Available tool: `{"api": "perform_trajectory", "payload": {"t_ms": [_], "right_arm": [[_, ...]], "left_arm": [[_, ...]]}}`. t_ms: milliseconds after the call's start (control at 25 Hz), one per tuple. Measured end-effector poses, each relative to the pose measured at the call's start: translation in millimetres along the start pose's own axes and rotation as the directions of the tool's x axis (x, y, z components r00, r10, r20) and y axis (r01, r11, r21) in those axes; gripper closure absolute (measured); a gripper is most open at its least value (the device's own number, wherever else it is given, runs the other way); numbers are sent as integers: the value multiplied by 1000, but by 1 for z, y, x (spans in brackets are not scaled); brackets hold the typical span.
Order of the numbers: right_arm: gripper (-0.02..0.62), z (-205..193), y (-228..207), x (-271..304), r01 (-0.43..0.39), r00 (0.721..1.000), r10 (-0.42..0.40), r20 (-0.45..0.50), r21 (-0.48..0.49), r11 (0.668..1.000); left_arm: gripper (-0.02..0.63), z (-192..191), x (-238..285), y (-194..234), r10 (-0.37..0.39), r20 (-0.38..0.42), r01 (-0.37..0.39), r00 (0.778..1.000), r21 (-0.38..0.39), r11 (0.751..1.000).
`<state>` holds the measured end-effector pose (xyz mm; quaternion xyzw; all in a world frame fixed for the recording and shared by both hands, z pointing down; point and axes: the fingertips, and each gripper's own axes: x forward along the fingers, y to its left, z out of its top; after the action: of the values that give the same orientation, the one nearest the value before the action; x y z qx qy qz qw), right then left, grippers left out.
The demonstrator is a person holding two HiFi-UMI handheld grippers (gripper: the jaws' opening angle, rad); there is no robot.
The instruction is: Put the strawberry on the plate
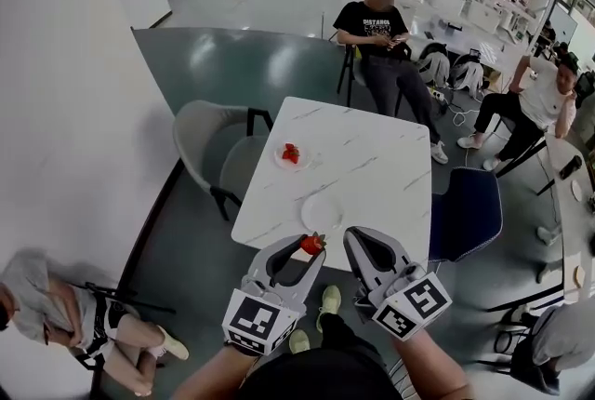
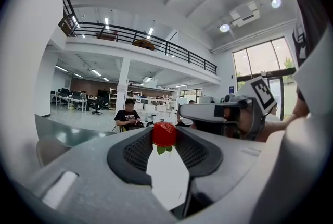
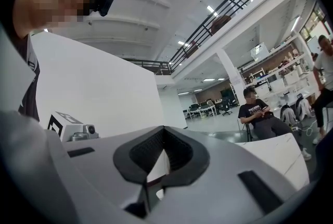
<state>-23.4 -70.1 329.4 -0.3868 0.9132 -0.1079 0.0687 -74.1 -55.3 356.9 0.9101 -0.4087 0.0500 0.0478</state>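
Head view: both forearms reach level toward the near edge of the white marble desk (image 1: 372, 161), the left claw (image 1: 312, 251) pinching a small red strawberry (image 1: 312, 244) just short of the round white plate (image 1: 322, 212) there. Right gripper view shows the right claw (image 3: 164, 132) clenched on nothing.

Red strawberry (image 2: 164, 133), green leaves pointing down, pinched between the tips of the left tool (image 1: 310, 251), held in air over near edge of white marble counter (image 1: 372, 156). Round white plate (image 1: 322, 213) lies flat just beyond it; farther small plate (image 1: 279, 158) holds red fruit (image 1: 291, 153), probably more strawberries
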Motion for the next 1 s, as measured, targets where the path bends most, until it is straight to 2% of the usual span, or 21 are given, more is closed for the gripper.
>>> {"api": "perform_trajectory", "payload": {"t_ms": [280, 600, 800, 1000], "right_arm": [[594, 2, -59, 37, -39, 999, 40, -22, 34, 999], [594, -11, -124, 69, -85, 995, 88, -44, 56, 995], [594, -23, -153, 79, -76, 995, 81, -57, 89, 993], [593, -51, -175, 89, -33, 995, 43, -89, 112, 993]], "left_arm": [[462, -7, 61, 29, 46, -40, -46, 998, -4, 999], [462, -40, 126, 55, 82, -119, -82, 990, 2, 997], [462, -64, 155, 63, 60, -186, -54, 981, 36, 998], [462, -99, 177, 82, 36, -232, -30, 972, 29, 999]]}}
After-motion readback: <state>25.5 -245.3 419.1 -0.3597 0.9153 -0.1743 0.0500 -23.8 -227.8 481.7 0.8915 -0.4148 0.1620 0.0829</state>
